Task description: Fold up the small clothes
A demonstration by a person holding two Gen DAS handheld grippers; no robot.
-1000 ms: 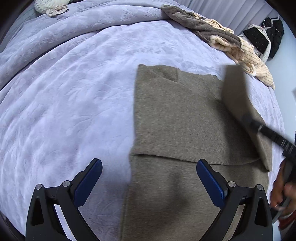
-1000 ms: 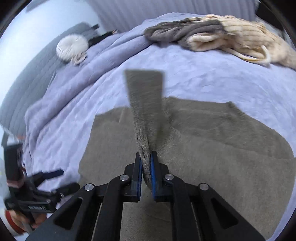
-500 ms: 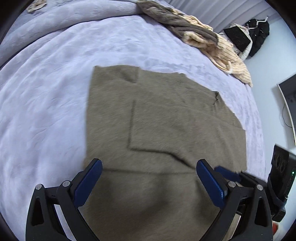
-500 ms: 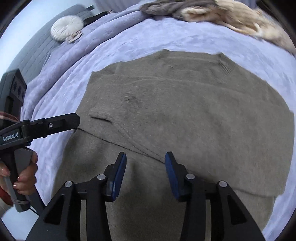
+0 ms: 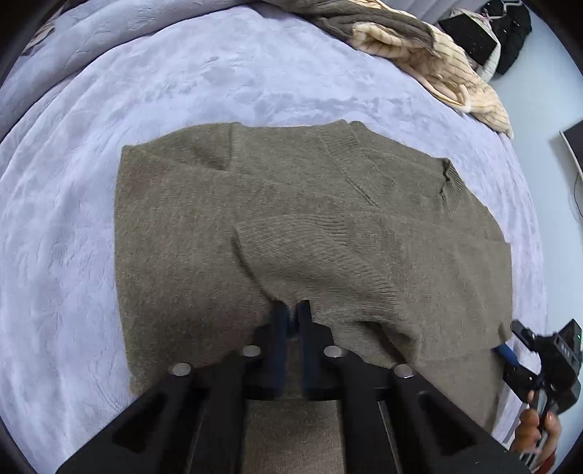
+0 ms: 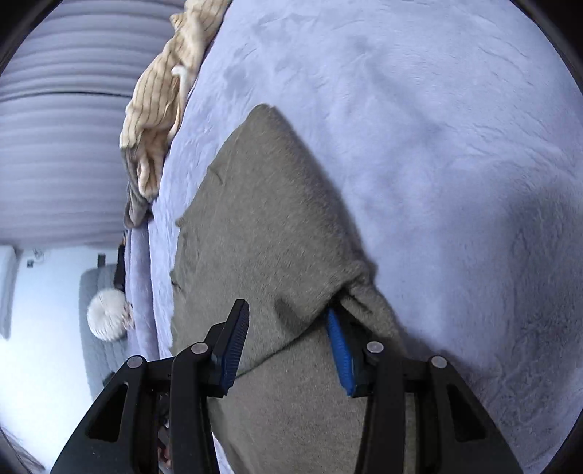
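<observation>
An olive-brown knit sweater (image 5: 298, 218) lies flat on the lavender bed cover (image 5: 109, 109), sleeves folded over its body. My left gripper (image 5: 289, 317) is shut on the sweater's near edge, which bunches up at its fingertips. My right gripper (image 6: 288, 346) is open at the sweater's right edge (image 6: 273, 226), one blue pad (image 6: 339, 350) tucked under a raised fold, the other above the cloth. The right gripper also shows in the left wrist view (image 5: 524, 350) at the sweater's lower right corner.
A cream striped garment (image 5: 437, 62) and a grey-brown one (image 5: 357, 18) are piled at the far edge of the bed. Black and white items (image 5: 484, 32) lie beyond. A white round cushion (image 6: 107, 317) sits by the headboard.
My left gripper has shut on the sweater's near edge. My right gripper, which let go of the folded sleeve earlier, has moved to the sweater's right edge and slid one finger under it.
</observation>
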